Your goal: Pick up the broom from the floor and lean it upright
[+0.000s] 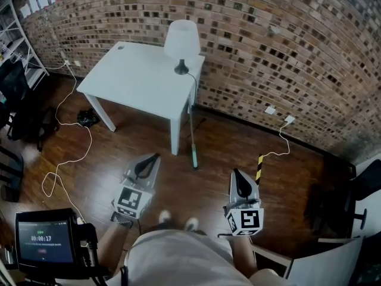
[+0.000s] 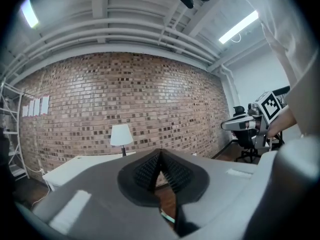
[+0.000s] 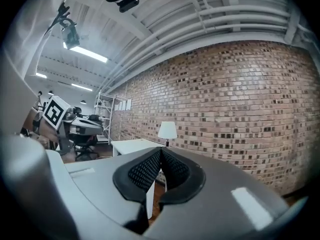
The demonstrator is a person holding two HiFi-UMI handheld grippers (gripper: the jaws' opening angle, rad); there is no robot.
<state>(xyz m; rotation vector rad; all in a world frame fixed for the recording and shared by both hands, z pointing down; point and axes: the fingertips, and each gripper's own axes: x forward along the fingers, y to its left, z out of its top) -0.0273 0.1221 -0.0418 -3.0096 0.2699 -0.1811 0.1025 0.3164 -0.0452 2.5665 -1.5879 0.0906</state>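
Dark wooden floor [image 1: 238, 142] and a red brick wall [image 1: 286, 46] fill the head view. A white bench [image 1: 134, 79] stands against the wall at upper centre, with a white-shaded lamp [image 1: 181, 40] on its far right corner. The broom [image 1: 192, 133] stands upright at the bench's front right corner. Its thin pale pole rests against the bench edge and its teal end is on the floor, well apart from both grippers. A white cable [image 1: 71, 154] loops over the floor at the left. At lower centre the left gripper [image 1: 153, 158] and the right gripper [image 1: 237, 175] are held side by side. Both point toward the bench, and each carries its marker cube. Both grippers are closed and empty. A small screen [image 1: 44, 240] sits at the lower left.

In the left gripper view, the left gripper [image 2: 159, 159] has its ribbed black pads pressed together with nothing between them. Beyond it are the brick wall [image 2: 165, 99], the lamp [image 2: 121, 134] and the bench [image 2: 75, 166]. The right gripper's marker cube shows at the right edge.

In the right gripper view, the right gripper [image 3: 161, 156] is likewise closed on nothing. The lamp [image 3: 167, 130] and the bench [image 3: 132, 145] sit just above its pads, with the brick wall [image 3: 240, 99] behind them.
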